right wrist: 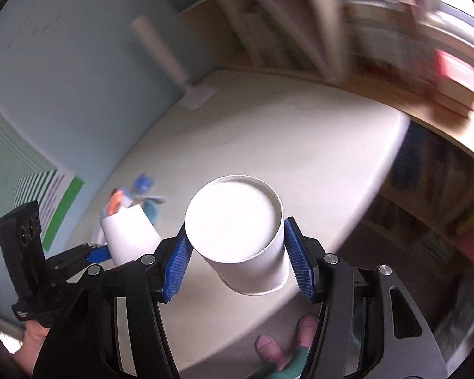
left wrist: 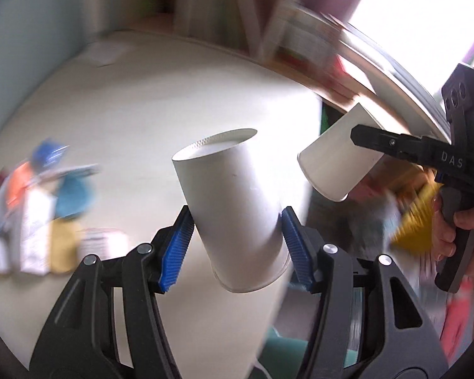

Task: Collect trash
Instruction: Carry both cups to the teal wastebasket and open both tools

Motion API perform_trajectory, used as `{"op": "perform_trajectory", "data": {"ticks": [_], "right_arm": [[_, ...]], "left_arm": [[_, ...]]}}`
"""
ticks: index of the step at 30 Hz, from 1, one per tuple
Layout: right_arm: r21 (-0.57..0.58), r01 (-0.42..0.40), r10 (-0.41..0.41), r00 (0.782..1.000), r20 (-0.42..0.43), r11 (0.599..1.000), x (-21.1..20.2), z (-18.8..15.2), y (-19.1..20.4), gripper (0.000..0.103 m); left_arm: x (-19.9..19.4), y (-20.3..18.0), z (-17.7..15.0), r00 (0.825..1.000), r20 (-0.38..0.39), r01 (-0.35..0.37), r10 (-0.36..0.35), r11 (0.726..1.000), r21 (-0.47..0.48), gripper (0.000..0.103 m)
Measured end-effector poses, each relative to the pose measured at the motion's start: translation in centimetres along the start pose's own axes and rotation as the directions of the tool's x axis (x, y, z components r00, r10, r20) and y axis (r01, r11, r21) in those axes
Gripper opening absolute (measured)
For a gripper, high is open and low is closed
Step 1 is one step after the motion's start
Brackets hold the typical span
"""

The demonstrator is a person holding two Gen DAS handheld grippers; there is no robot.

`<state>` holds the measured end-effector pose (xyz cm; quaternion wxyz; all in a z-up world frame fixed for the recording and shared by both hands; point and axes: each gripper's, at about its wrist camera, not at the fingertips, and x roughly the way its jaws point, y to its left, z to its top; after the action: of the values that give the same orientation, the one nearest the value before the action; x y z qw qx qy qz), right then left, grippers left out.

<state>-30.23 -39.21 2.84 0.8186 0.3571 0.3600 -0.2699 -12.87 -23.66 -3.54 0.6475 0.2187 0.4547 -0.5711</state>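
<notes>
While each claw grips one, two paper cups (left wrist: pixel 233 211) (white) show.

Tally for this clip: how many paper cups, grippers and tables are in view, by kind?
Paper cups: 2, one in the left gripper (cup), one in the right gripper (cup).
Grippers: 2.
Tables: 1, white.
Total: 5. The blurred wrappers on the table are uncountable.

Home room or study: white table (right wrist: pixel 300 145), crowded bookshelves (right wrist: pixel 347 38), pale blue wall (right wrist: pixel 63 79).
</notes>
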Motion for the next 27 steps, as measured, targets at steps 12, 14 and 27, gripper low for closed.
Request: {"op": "perform_trajectory", "data": {"ticks": [12, 14, 27], "right_arm": [[0.321, 0.183, -0.159, 0.982, -0.101, 0.929, -6.4, -10.5, -20.6, 0.058], [0.334, 0.200, -0.166, 0.978, -0.128, 0.921, -6.4, -11.5, -22.6, 0.058], [0.433, 0.214, -0.145, 0.972, -0.187, 0.876, -6.3, -13.8, -31.2, 0.075]], "left_arm": [[13.6, -20.4, -2.7, 0.964, -0.241, 0.178, -0.114, 0.948, 0.262, 0.055], [15.9, -22.6, -3.9, 0.949, -0.295, 0.195, -0.111, 0.942, 0.274, 0.056], [23.4, -29.0, -5.7, 0.899, -0.436, 0.169, -0.032, 0.945, 0.279, 0.085]]}}
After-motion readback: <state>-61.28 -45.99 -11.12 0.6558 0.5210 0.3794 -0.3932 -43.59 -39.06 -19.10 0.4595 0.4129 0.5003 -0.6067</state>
